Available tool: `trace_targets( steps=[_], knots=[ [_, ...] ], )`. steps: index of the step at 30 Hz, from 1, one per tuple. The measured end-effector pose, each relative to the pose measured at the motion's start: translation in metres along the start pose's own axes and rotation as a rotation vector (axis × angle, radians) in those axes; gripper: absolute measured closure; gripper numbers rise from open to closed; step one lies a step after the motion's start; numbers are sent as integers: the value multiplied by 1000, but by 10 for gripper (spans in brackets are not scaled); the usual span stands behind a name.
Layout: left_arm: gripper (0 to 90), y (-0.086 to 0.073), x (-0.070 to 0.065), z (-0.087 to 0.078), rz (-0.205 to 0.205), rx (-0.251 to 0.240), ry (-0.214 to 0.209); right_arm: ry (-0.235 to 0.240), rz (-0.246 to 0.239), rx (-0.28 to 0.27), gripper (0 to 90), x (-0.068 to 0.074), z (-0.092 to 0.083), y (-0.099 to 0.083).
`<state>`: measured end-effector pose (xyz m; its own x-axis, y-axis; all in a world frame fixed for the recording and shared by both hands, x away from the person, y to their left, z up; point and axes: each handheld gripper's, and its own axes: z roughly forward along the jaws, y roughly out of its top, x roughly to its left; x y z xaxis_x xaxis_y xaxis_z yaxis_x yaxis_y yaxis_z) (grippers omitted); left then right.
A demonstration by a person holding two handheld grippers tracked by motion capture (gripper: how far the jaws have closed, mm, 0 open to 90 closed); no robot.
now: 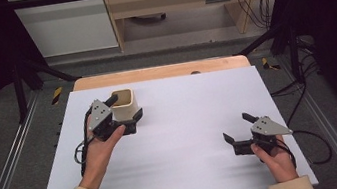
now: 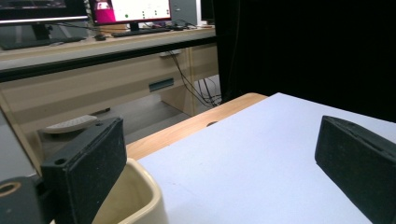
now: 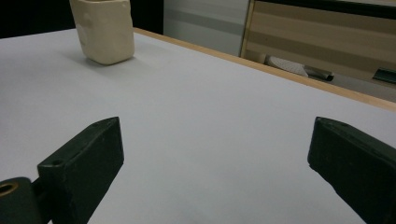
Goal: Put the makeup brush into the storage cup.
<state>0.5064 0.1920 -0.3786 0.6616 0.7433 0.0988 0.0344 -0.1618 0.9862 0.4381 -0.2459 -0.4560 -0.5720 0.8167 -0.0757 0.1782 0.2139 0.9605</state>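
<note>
A cream square cup (image 1: 124,102) stands upright on the white board (image 1: 185,117), at its far left. My left gripper (image 1: 128,105) hovers right at the cup with its jaws spread wide; one jaw lies over the cup's far rim, the other past its near right corner. In the left gripper view the cup's rim (image 2: 140,198) shows just below the left jaw, and nothing is pinched in the left gripper (image 2: 219,163). My right gripper (image 1: 238,127) rests open near the board's front right. In its own view the right gripper (image 3: 215,163) is empty, with the cup (image 3: 105,30) far off.
The board lies on a wooden table whose far edge (image 1: 160,72) shows beyond it. Metal rails (image 1: 10,163) run along both sides on the floor. A wooden desk (image 1: 178,2) and cables (image 1: 252,6) stand past the table.
</note>
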Motion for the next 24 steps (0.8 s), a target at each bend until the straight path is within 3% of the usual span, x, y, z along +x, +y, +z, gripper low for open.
trace_targets(
  steps=[10, 24],
  knots=[
    [10, 4, -13, 2, 11, 8, -51, -1, 0, 2, 39, 0, 0, 0],
    [11, -3, -29, 0, -13, 16, -96, 4, -5, -1, 38, 0, -1, 0]
  ],
)
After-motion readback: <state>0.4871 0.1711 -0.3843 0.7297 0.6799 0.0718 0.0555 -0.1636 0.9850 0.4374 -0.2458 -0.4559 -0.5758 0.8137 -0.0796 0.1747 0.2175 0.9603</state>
